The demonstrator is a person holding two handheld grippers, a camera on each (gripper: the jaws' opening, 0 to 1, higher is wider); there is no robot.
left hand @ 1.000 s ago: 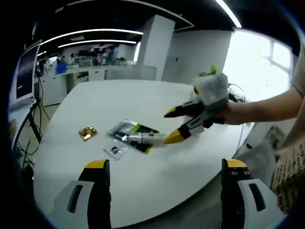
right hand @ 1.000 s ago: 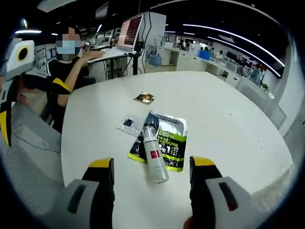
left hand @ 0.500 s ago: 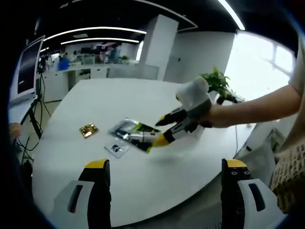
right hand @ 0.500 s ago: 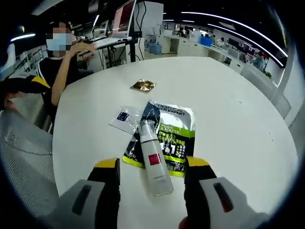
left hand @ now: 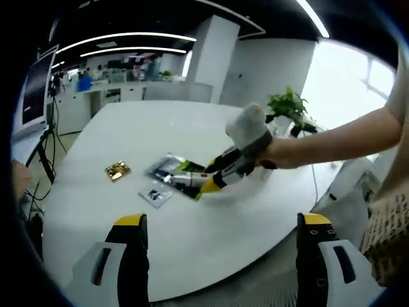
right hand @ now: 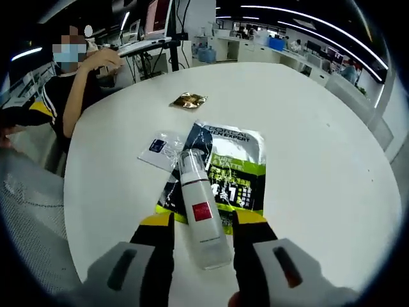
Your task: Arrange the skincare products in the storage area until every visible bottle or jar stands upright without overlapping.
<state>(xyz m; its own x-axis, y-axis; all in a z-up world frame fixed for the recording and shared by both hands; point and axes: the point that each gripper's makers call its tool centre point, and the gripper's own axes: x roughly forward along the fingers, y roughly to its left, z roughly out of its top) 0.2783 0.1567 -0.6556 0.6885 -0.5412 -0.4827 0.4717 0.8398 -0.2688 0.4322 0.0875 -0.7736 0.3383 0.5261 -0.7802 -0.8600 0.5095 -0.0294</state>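
One clear bottle (right hand: 199, 216) lying flat on one green-and-black pouch (right hand: 233, 173) atop white table (right hand: 319, 160); one small sachet (right hand: 160, 144), one gold packet (right hand: 189, 100). Right gripper (right hand: 203, 222) now straddling bottle, jaws narrower than before, apparently touching. Left gripper (left hand: 220, 220) spread, idle.

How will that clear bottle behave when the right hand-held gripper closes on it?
The bottle is a smooth cylinder lying on its side, so it may roll or slip between the right hand-held gripper's jaws. It looks like rigid clear plastic, probably stiff and light. It lies on a glossy sachet, which could slide on the table under it.
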